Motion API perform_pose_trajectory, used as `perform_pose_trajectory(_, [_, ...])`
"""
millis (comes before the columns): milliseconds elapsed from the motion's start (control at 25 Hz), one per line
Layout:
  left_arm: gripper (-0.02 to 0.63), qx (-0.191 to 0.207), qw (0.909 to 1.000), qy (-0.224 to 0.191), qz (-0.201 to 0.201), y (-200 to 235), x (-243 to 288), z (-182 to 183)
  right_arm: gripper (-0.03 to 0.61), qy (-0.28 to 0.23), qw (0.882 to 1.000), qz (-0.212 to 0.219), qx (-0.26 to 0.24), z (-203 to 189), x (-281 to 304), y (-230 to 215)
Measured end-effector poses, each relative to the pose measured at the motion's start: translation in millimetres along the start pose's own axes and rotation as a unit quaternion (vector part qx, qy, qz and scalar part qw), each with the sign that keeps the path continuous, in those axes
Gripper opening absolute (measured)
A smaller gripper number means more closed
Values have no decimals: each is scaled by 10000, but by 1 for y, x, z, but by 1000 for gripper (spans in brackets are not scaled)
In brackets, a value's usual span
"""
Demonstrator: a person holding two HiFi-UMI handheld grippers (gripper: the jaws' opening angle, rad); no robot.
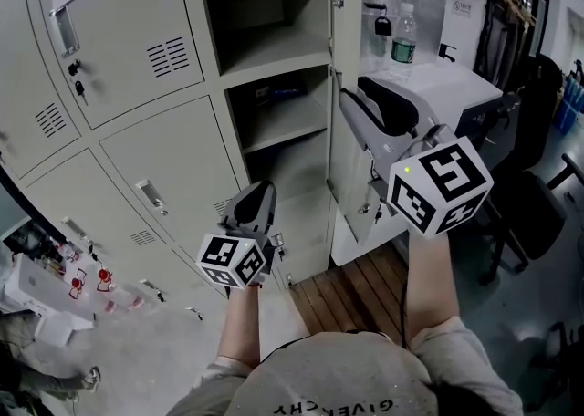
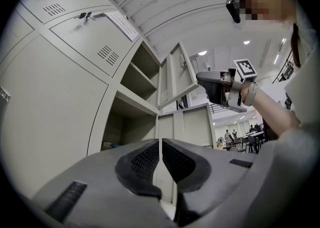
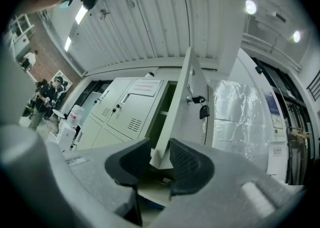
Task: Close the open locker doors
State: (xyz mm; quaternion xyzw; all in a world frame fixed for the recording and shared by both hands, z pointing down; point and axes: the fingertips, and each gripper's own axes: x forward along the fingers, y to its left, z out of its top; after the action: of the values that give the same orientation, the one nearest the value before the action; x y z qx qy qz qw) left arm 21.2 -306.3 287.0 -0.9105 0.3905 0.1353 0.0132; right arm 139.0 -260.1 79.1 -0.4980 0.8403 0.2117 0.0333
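Right gripper (image 3: pixel 159 148) on door (image 3: pixel 178 97) (unclear overhead)

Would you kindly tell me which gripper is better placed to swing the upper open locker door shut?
Right. The right gripper clasps the upper door at its lower corner; the left gripper sits lower, fingers together and empty, touching no door.

Item: my right claw (image 3: pixel 160 159), pads gripping the lower corner of the open locker door (image 3: pixel 181 97). Padlock (image 3: pixel 204 111) hangs on the door. I note closed lockers (image 3: pixel 125 112) left, bystanders (image 3: pixel 47 97) far left.
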Motion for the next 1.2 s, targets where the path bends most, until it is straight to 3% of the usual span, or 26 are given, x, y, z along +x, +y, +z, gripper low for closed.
perform_pose_trajectory(640, [17,57,9991,35,431,76,-26,11,115,-414,9981,453,54,-9,80,52])
perform_pose_trajectory(1200, [17,-30,9975,124,699,117,-48,4,115,-348,9962,795,109,-33,163,77])
